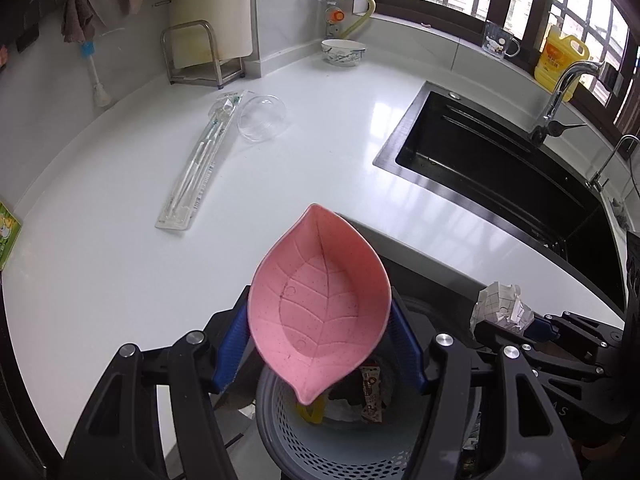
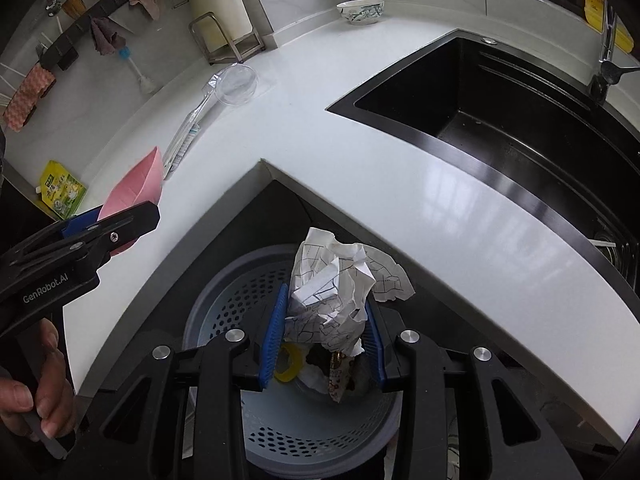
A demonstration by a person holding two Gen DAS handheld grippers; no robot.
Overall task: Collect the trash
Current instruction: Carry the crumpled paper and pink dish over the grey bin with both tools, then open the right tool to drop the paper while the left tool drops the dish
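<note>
Paper (image 2: 332,292), crumpled and printed with lines, sits clamped in my right tongs (image 2: 326,320) directly above the bin (image 2: 224,300), a grey perforated basket tucked in the notch of the white desk (image 2: 460,208). The paper and the blue pads hide most of the bin's contents; I make out a yellow ring (image 2: 288,364) and a wrapper (image 2: 340,376), nothing more. My left tongs (image 1: 320,340) are clamped on a pink leaf dish (image 1: 320,304), which covers the bin's far side in the left view. That dish looks empty to me. Only the left view shows the dish's inside; the right view catches just its edge, plus the hand (image 2: 36,392) gripping the left handle. The sink (image 1: 500,168) is cut off at the right in both views. A clear cup (image 1: 262,118) lies on its side far back on the desk.
</note>
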